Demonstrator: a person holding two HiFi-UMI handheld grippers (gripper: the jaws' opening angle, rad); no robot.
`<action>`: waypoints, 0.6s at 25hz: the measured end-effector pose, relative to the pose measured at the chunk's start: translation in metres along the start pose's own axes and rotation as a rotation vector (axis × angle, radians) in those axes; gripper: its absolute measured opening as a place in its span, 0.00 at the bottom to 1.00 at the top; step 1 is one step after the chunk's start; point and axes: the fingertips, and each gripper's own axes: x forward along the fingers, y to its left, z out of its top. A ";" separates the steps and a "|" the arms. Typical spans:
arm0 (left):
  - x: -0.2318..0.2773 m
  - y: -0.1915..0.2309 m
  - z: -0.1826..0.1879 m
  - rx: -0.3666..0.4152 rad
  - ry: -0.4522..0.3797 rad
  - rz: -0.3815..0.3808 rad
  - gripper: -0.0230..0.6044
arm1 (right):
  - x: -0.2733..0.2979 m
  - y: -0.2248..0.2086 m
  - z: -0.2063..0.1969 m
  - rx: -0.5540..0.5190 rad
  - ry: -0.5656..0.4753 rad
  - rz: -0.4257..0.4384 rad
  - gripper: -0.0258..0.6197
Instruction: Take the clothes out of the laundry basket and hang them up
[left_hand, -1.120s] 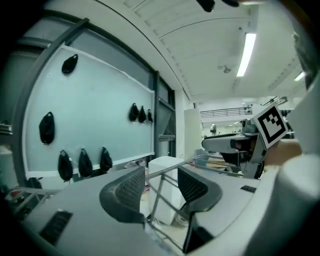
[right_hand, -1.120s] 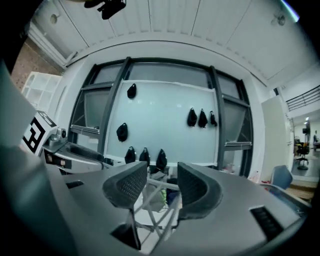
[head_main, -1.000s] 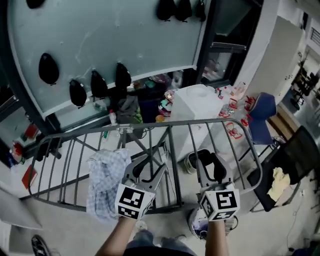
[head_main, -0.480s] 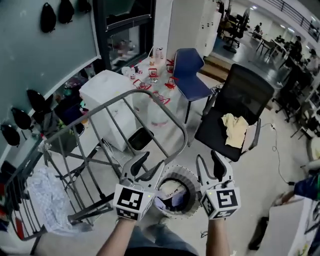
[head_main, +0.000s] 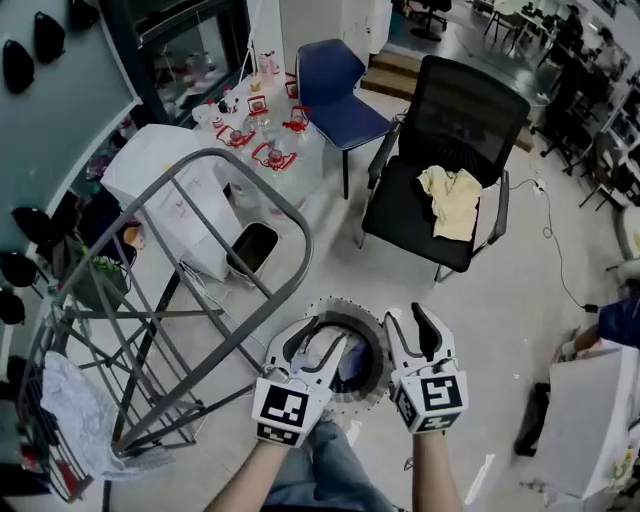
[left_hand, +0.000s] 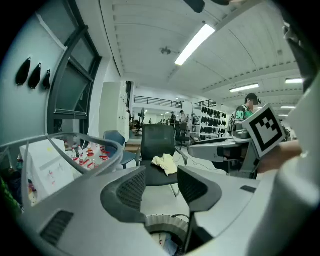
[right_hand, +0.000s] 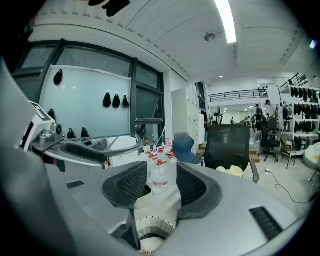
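Head view: both tools are held side by side, low in front of the person.
- The left tool (head_main: 318, 340) overlaps the near left part of the laundry basket (head_main: 352, 306), a round ribbed tub standing on the floor.
- The right tool (head_main: 410, 318) is just beside it, over the basket's right edge.

Left gripper view: the jaws stand well apart with nothing between them. The basket rim shows below the gap.

Right gripper view: the jaws are likewise apart and empty, with the basket rim beneath. Neither tool touches any cloth.

Clothes (head_main: 352, 362): bluish fabric lies inside the basket, partly hidden by the left tool.

Drying rack (head_main: 262, 180): a grey metal frame stands left of the basket, its rounded end rail towards the chairs. One checked cloth (head_main: 68, 415) hangs on it at the far left end, well apart from both tools.

Surroundings:
- A black office chair (head_main: 455, 120) stands beyond the basket, with a yellow cloth (head_main: 452, 200) on its seat.
- A blue chair (head_main: 335, 85) stands to the left of the black one.
- A cluster of bottles with red labels (head_main: 262, 150) sits between the blue chair and a white box (head_main: 160, 170), which is behind the rack.
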 end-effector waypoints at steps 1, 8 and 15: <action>0.013 0.000 -0.014 -0.006 0.017 -0.003 0.36 | 0.010 -0.005 -0.016 0.014 -0.001 -0.005 0.31; 0.119 0.025 -0.157 -0.092 0.134 0.033 0.36 | 0.085 -0.024 -0.176 0.126 0.147 -0.018 0.31; 0.205 0.037 -0.322 -0.231 0.282 0.060 0.36 | 0.150 -0.039 -0.346 0.232 0.292 -0.046 0.31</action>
